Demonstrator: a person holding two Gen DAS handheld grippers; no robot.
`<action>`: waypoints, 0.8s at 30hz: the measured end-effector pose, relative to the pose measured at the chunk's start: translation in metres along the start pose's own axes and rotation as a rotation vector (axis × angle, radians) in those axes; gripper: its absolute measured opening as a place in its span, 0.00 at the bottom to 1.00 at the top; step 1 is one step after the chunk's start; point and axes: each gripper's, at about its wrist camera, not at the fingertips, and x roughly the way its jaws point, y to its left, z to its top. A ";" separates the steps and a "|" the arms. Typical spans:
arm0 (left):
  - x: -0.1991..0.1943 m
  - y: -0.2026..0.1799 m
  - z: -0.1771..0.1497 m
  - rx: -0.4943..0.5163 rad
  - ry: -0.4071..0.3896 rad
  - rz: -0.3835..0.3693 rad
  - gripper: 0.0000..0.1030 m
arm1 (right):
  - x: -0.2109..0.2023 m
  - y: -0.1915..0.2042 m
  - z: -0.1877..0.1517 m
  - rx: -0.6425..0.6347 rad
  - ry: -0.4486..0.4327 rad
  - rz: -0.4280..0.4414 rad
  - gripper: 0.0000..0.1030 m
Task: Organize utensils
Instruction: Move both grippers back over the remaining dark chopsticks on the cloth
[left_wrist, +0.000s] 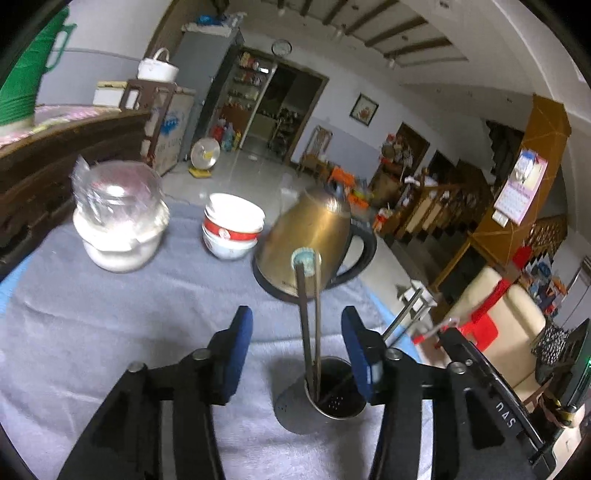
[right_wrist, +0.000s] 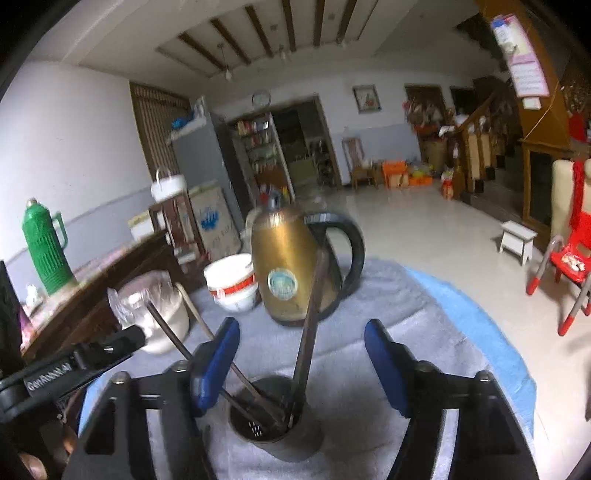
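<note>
A perforated metal utensil cup stands on the grey cloth, close in front of both grippers; it also shows in the right wrist view. Dark chopsticks stand upright in it. In the right wrist view one pair leans right and two more lean left out of the cup. My left gripper is open and empty, its jaws either side of the chopsticks. My right gripper is open and empty above the cup.
A gold electric kettle stands just behind the cup. Stacked red-and-white bowls and a glass jar sit further left. A green thermos stands on a wooden sideboard. The table edge curves at right.
</note>
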 end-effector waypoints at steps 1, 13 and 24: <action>-0.009 0.004 0.001 -0.004 -0.012 -0.001 0.53 | -0.006 0.001 0.002 0.001 -0.005 0.001 0.72; -0.070 0.099 -0.087 -0.052 0.085 0.219 0.75 | -0.033 0.019 -0.088 -0.037 0.271 0.130 0.72; -0.060 0.145 -0.161 -0.093 0.318 0.348 0.75 | 0.009 0.047 -0.171 -0.018 0.594 0.234 0.67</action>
